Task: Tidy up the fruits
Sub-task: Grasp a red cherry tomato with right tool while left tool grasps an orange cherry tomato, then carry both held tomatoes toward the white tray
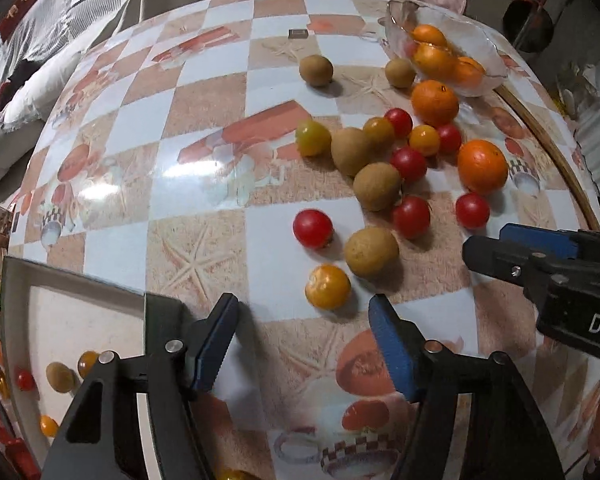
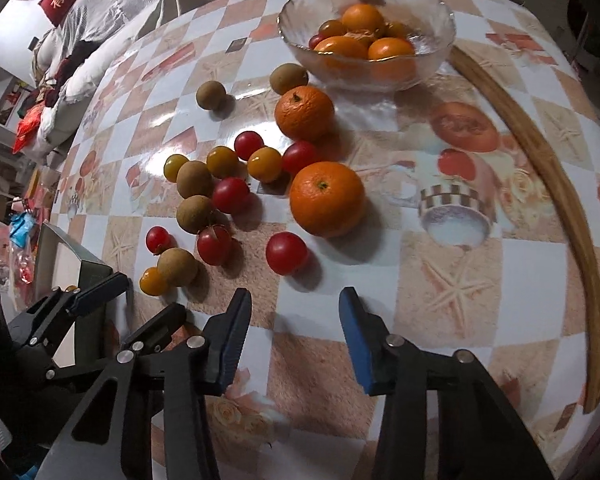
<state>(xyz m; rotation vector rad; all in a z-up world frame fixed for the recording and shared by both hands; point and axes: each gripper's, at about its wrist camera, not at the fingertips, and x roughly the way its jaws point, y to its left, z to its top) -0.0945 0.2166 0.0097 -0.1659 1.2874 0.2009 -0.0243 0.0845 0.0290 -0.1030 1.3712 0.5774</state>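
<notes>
Left gripper (image 1: 304,344) and right gripper (image 2: 294,340) both hover spread apart and empty over the table (image 2: 520,264). Loose fruits (image 2: 236,196) lie scattered ahead; the glass bowl (image 2: 436,60) holds oranges. The tray (image 1: 72,280) is partly hidden behind the left gripper.

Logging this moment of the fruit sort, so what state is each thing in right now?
left gripper: open, empty, above the table.
right gripper: open, empty.
glass bowl: upright, partly filled with oranges and small tomatoes.
tray: at the table edge, holding a few small fruits.
two oranges: loose on the table.
red tomato: loose, nearest the right gripper.
</notes>
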